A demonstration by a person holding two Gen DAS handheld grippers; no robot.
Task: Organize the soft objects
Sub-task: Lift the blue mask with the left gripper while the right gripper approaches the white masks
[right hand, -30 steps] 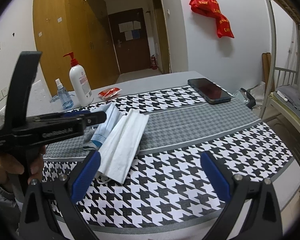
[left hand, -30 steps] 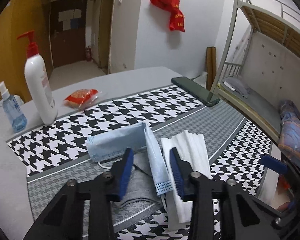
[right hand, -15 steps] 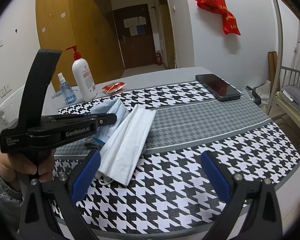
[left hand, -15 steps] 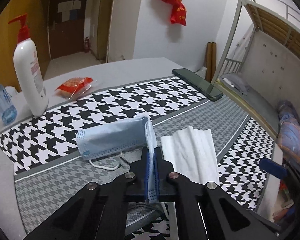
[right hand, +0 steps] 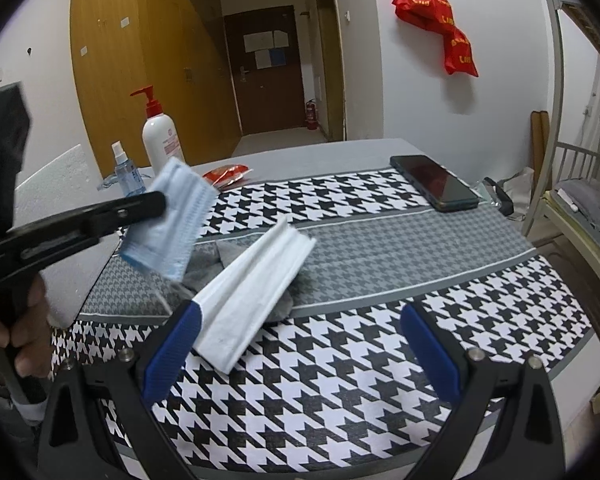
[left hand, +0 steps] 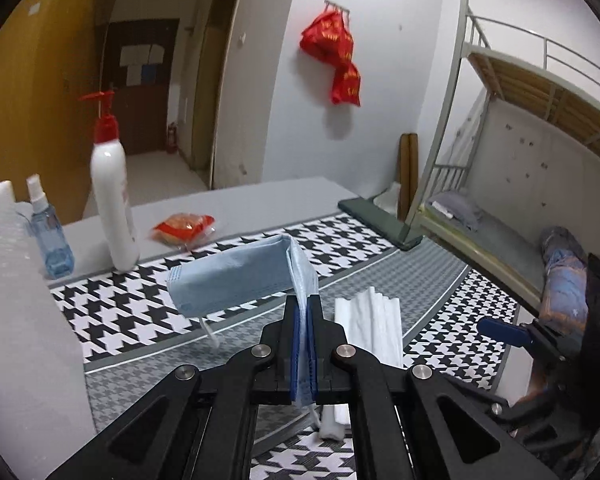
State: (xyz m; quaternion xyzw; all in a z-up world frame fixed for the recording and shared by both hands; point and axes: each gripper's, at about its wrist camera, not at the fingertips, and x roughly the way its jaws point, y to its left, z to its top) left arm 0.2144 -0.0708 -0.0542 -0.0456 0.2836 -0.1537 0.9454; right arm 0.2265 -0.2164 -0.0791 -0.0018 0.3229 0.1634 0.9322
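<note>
Left gripper (left hand: pixel 304 344) clamped on short edge of blue mask (left hand: pixel 236 280); mask held clear above cloth (right hand: pixel 380 248), up-left of white mask (right hand: pixel 252 292). Right gripper (right hand: pixel 300 356) spread apart, nothing held, low near white mask.

Step judged: blue mask carried off. Lift advised until dangling ear loop (left hand: pixel 210 334) clears cloth; pinch kept firm.

Blue mask: thin pleated nonwoven, limp, bent at 1 fold. White mask: pleated, flat, lying on grey fabric piece (right hand: pixel 204 268). Cloth: woven houndstooth.
</note>
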